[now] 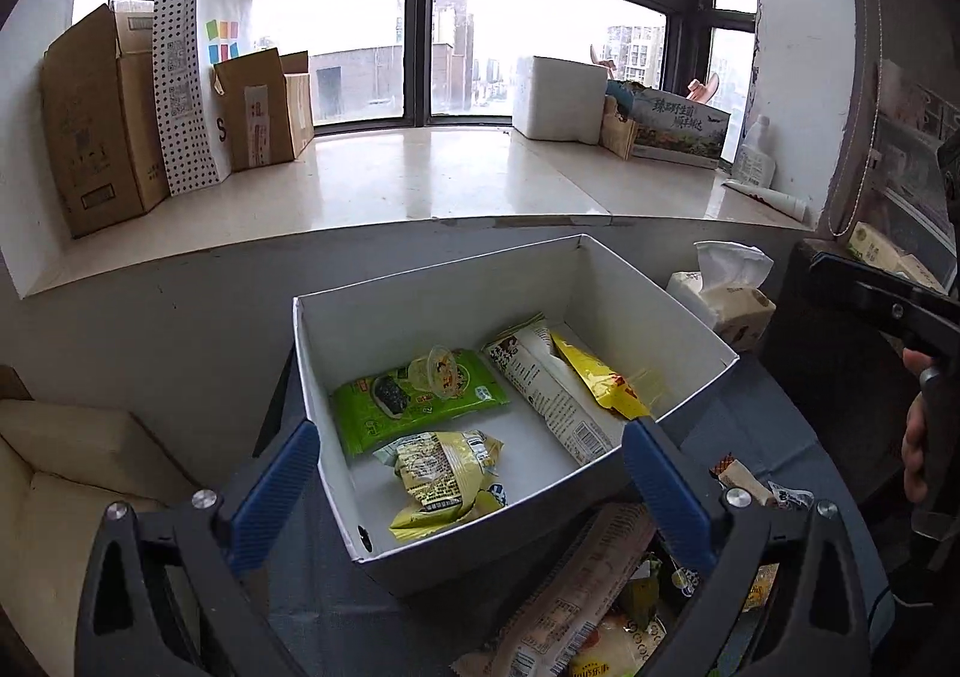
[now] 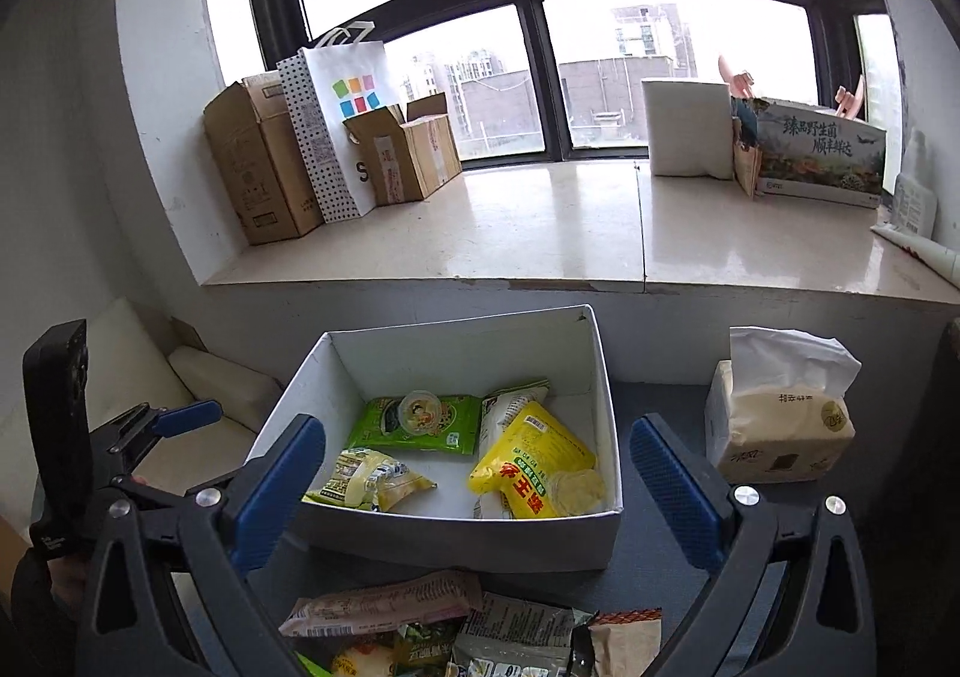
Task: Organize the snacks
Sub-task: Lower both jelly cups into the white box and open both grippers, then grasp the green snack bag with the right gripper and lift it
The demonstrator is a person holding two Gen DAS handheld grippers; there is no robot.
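Note:
A white open box [image 1: 336, 377] [image 2: 606, 389] stands on the dark table and holds several snack packs: a green seaweed pack [image 1: 414, 404] [image 2: 420, 425] with a small jelly cup [image 1: 441, 371] [image 2: 418, 410] on it, a yellow-green pack [image 1: 441, 473] [image 2: 366, 482], a long white pack [image 1: 552, 395] and a yellow bag [image 1: 606, 383] [image 2: 528, 467]. A pile of loose snacks [image 1: 576, 599] [image 2: 468, 623] lies in front of the box. My left gripper [image 1: 471, 503] is open and empty above the box's near edge. My right gripper [image 2: 474, 497] is open and empty, also facing the box.
A tissue pack [image 1: 726, 293] [image 2: 774, 425] stands right of the box. A stone windowsill [image 1: 420, 179] [image 2: 540, 221] behind carries cardboard boxes [image 1: 96, 125], a dotted paper bag [image 1: 192, 77], a white foam box [image 1: 564, 98] and a printed carton [image 2: 816, 155]. A cream cushion [image 1: 66, 467] lies left.

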